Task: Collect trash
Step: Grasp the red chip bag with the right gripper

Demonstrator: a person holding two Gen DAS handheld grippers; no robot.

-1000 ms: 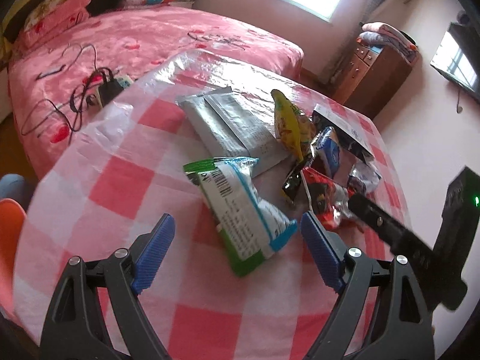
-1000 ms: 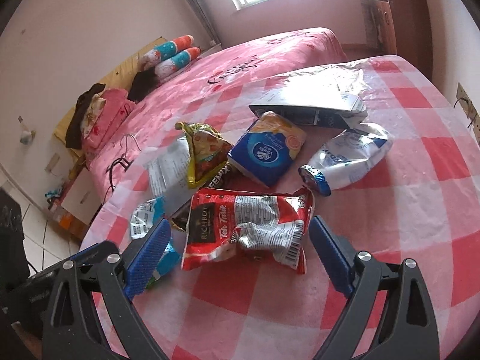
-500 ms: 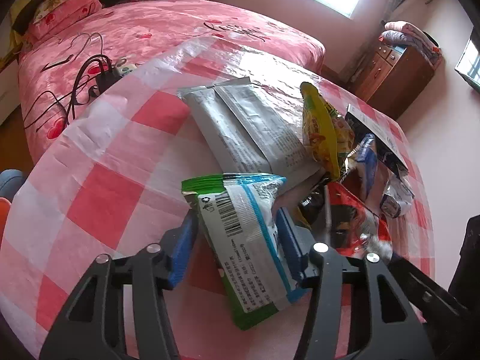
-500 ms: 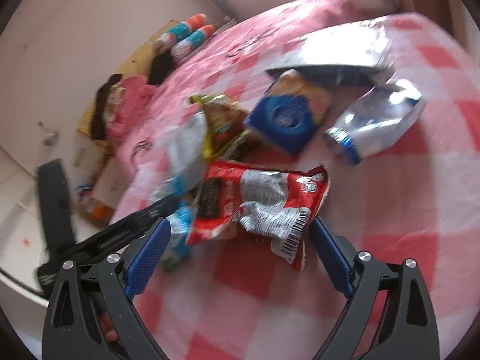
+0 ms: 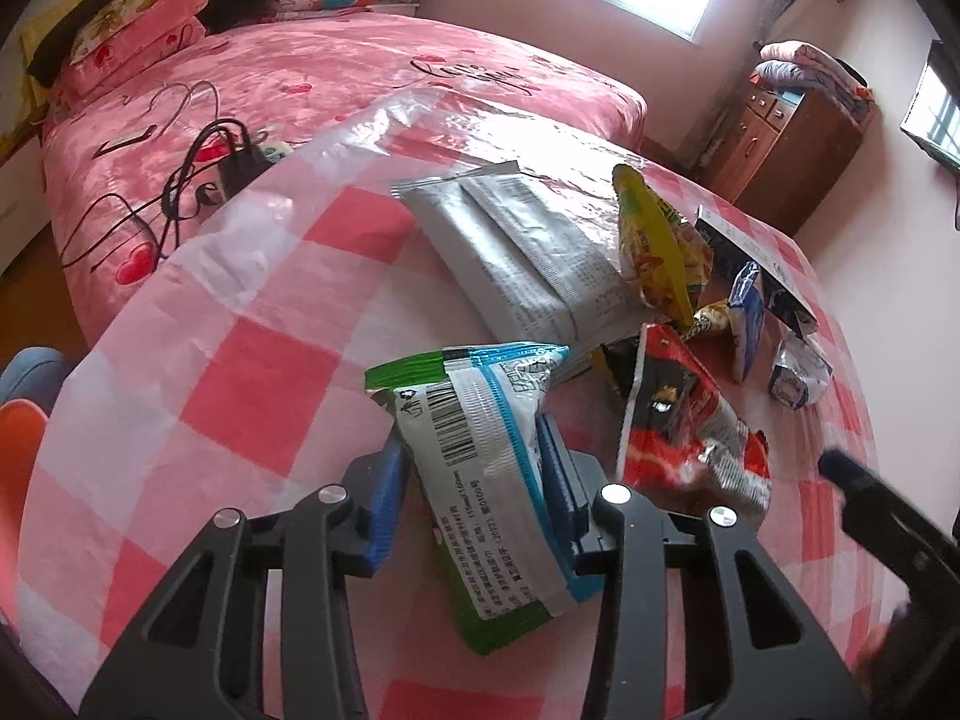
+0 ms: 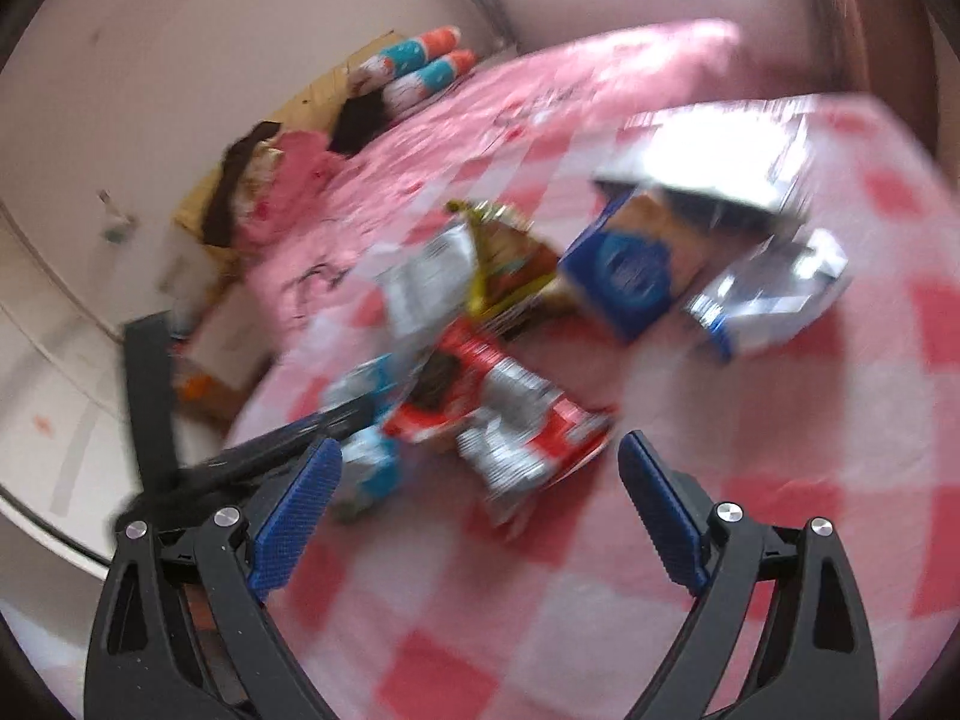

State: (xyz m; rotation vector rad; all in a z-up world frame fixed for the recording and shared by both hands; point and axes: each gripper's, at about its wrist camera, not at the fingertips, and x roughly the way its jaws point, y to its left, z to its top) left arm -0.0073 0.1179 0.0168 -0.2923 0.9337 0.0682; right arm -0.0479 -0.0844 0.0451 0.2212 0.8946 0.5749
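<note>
My left gripper is shut on a green, white and blue snack wrapper, which is lifted slightly off the pink checked tablecloth. A red crisp bag lies just right of it. My right gripper is open and empty, just in front of the red crisp bag; this view is blurred. The left gripper shows there as a dark arm at the left.
More wrappers lie on the table: a large silver packet, a yellow bag, a blue packet, a silver-blue pouch and a flat dark box. A pink bed with cables stands behind. A wooden cabinet is far right.
My left gripper moved forward and closed on the green and white wrapper, lifting its end. My right gripper swung back and to the left, staying open; its view is blurred by motion.
</note>
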